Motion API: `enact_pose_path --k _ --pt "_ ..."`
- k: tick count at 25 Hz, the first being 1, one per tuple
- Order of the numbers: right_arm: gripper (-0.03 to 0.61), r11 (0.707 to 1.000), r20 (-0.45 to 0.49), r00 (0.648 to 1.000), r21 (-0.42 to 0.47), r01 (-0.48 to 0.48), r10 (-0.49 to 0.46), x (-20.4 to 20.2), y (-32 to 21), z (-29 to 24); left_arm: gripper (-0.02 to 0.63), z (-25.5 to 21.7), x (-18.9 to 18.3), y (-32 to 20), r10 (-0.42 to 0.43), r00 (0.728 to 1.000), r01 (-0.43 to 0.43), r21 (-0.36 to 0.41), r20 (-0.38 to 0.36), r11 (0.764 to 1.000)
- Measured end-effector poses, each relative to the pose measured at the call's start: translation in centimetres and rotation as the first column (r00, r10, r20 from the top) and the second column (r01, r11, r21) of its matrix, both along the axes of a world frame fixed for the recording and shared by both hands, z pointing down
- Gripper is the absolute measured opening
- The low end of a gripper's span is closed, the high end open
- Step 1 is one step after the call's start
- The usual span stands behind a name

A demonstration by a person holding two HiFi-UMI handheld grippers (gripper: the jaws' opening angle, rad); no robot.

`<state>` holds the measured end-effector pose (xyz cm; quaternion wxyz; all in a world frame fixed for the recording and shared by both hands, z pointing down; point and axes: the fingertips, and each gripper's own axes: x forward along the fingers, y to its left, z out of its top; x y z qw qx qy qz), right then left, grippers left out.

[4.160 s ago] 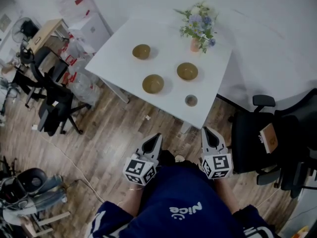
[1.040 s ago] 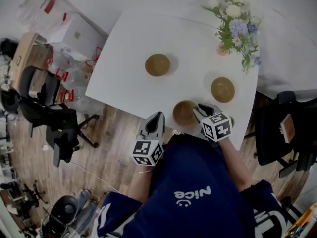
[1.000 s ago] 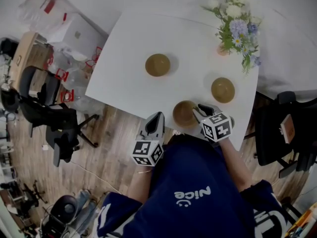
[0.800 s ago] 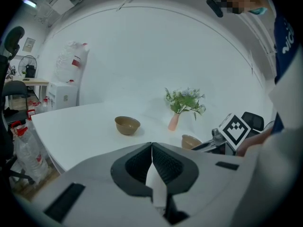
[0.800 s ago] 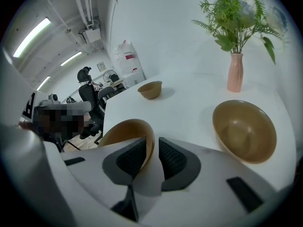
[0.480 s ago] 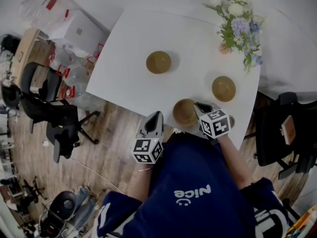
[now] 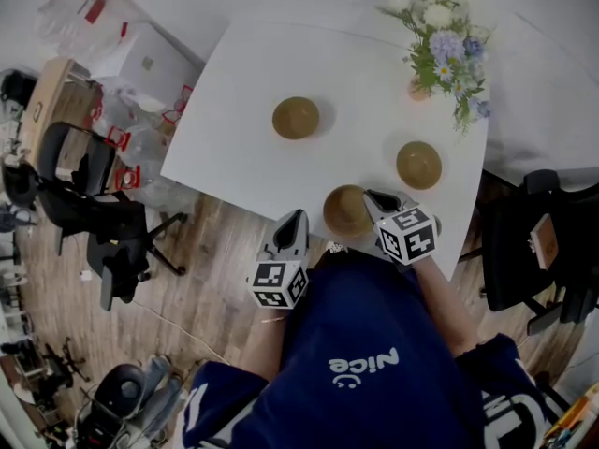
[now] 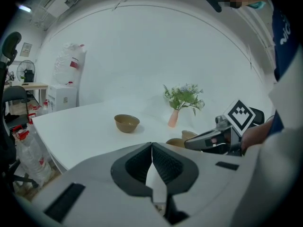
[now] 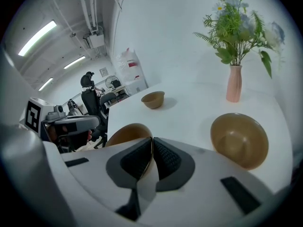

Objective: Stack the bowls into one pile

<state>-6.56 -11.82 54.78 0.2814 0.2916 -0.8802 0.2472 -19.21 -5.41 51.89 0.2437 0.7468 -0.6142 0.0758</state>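
Three tan bowls stand on the white table (image 7: 243, 148). The near bowl (image 7: 344, 210) sits by the table's front edge, and my right gripper (image 7: 372, 201) reaches it from the right. In the right gripper view the gripper (image 9: 152, 141) has just been closing, and its pads pinch the thin rim of this bowl (image 9: 125, 134). A second bowl (image 7: 417, 164) lies to the right, also seen in the right gripper view (image 9: 239, 138). The third bowl (image 7: 296, 117) stands farther back on the left. My left gripper (image 7: 295, 219) hangs off the table's front edge, shut and empty (image 8: 151, 145).
A pink vase of flowers (image 7: 440, 36) stands at the table's far right corner, behind the right bowl. Office chairs (image 7: 94, 232) and plastic bags (image 7: 140, 120) crowd the wooden floor to the left. Another black chair (image 7: 533, 251) is at the right.
Since the earliest frame the person has stepped up to the table and the right gripper has reached the near bowl. Over the last second both grippers have hardly shifted.
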Motion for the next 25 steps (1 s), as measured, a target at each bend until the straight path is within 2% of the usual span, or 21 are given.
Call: enact_pose_path --k 7,12,15,19,25 --pt "0.035 0.998 0.02 0.999 0.057 -0.028 0.027 1.2 0.1 -2.9 0.018 -0.9 0.5 -0.2 0.004 1.0 -0.005 0.044 0.007 0.999" --pt "0.035 0.991 0.028 0.996 0.101 -0.089 0.086 2.9 -0.7 -4.4 0.018 -1.2 1.7 -0.9 0.043 0.999 -0.043 0.064 0.0 0.997" --pt "0.034 0.979 0.028 0.991 0.149 -0.135 0.133 4.2 -1.3 -5.4 0.018 -1.3 2.3 -1.2 0.065 0.998 -0.064 0.071 -0.007 0.995" --pt "0.034 0.964 0.017 0.982 0.189 -0.189 0.189 6.2 -2.1 -6.4 0.018 -2.7 2.8 -1.8 0.071 0.995 -0.064 0.106 -0.065 0.992" --pt "0.035 0.938 0.01 0.959 0.207 -0.278 0.283 9.5 -3.7 -6.7 0.018 -3.2 3.3 -2.4 0.094 0.993 -0.086 0.126 -0.065 0.988"
